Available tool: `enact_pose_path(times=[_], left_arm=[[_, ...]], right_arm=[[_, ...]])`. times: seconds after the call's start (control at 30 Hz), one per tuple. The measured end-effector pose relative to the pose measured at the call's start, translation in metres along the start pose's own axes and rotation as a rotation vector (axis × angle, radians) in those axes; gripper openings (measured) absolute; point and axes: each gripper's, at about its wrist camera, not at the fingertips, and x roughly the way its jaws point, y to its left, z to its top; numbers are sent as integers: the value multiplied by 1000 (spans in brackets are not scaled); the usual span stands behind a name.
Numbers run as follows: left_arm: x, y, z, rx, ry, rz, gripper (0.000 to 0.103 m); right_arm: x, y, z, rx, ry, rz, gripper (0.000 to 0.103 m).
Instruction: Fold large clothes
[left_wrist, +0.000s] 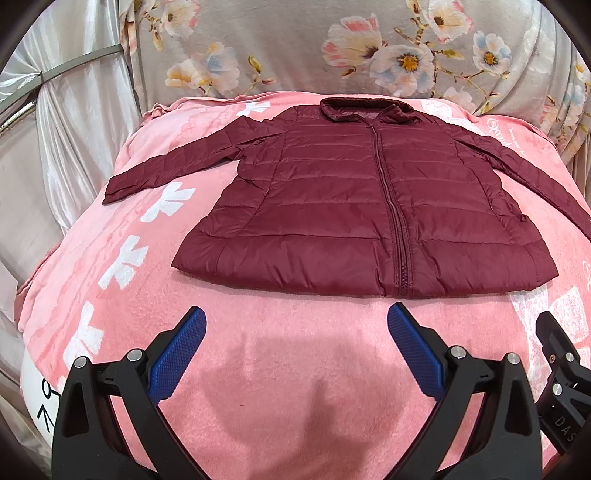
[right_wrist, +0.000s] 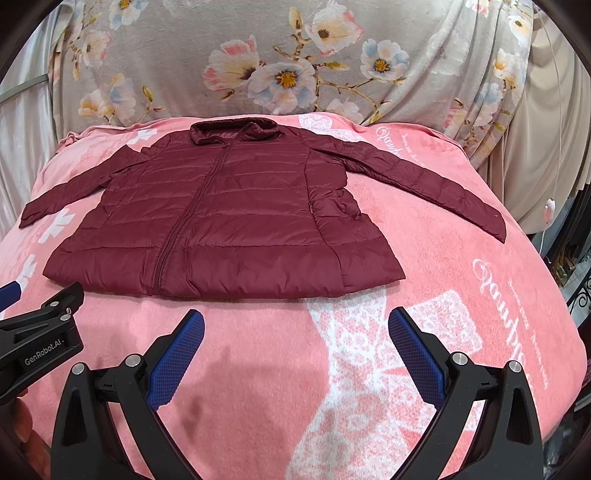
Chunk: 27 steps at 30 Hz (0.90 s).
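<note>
On the pink blanket (left_wrist: 277, 350) a maroon puffer jacket (left_wrist: 351, 206) is lying flat, zipped, sleeves spread outward, collar toward the floral cloth (left_wrist: 295, 48). Short of its hem, the left gripper (left_wrist: 296, 347) and right gripper (right_wrist: 295, 347) are hovering, both jaws spread wide, holding nothing.

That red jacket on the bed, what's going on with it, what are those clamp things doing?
A person holds a two-finger gripper in each hand and is set to fold the maroon puffer jacket. It lies flat and zipped on the pink blanket, collar at the far end, both sleeves spread out to the sides. The left gripper and the right gripper hover open above the blanket just short of the hem, touching nothing. No fold has been made yet.
</note>
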Motion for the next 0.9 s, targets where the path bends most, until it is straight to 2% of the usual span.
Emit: enact_pose_path(times=[0.3, 0.47, 0.57, 0.73, 0.83, 0.9], left_arm=[[0, 0, 0, 0, 1, -1, 96], [7, 3, 8, -9, 0, -15, 96], [15, 18, 20, -51, -2, -28, 97], [35, 42, 37, -118, -3, -21, 97], [49, 53, 46, -160, 0, -11, 97], [59, 61, 52, -194, 2, 0, 98]], right_arm=[[2, -2, 0, 5, 1, -4, 98], [15, -20, 10, 15, -4, -22, 98], [35, -67, 28, 110, -16, -38, 98], [85, -194, 57, 368, -18, -129, 98], [115, -256, 69, 473, -6, -197, 98], [137, -296, 72, 562, 9, -210, 98]])
